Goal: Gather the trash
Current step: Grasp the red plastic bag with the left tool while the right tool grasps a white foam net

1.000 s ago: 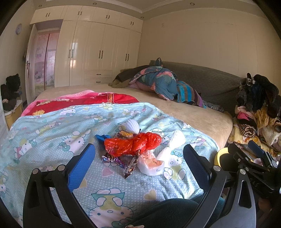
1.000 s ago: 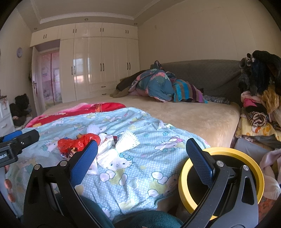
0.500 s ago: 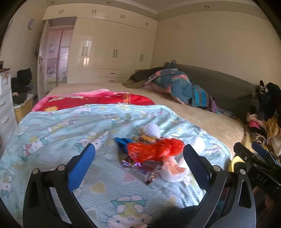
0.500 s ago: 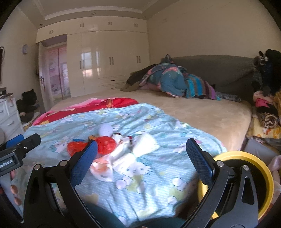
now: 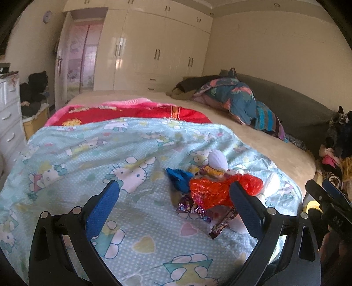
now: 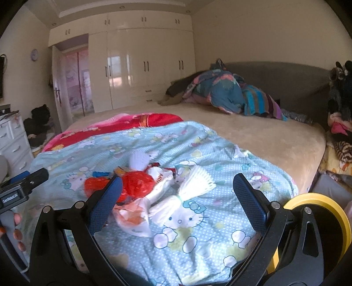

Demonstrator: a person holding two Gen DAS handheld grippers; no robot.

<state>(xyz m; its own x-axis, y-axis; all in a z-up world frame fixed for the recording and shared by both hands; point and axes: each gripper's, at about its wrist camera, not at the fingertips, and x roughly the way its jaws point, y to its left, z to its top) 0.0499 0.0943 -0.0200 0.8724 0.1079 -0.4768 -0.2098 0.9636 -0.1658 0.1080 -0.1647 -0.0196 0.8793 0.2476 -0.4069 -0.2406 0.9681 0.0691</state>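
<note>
Both grippers, left [image 5: 173,199] and right [image 6: 176,194], hang released and empty over trash [image 6: 151,189] heaped near the quilt's [image 5: 92,154] right edge; best start with the red bag [image 5: 217,191] on top, pinching crumpled film, then bin [image 6: 330,211].

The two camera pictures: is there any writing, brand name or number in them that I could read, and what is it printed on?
None reads clearly.
White lettering on the left gripper body, seen in the right wrist view: too small and blurred.
Embossed marks on the right gripper body, seen in the left wrist view: illegible.
Print on the snack wrappers in the trash pile: too blurred.
Wall clock: its numerals are too small.
The blue bedsheet bears cartoon cats, no words.
</note>
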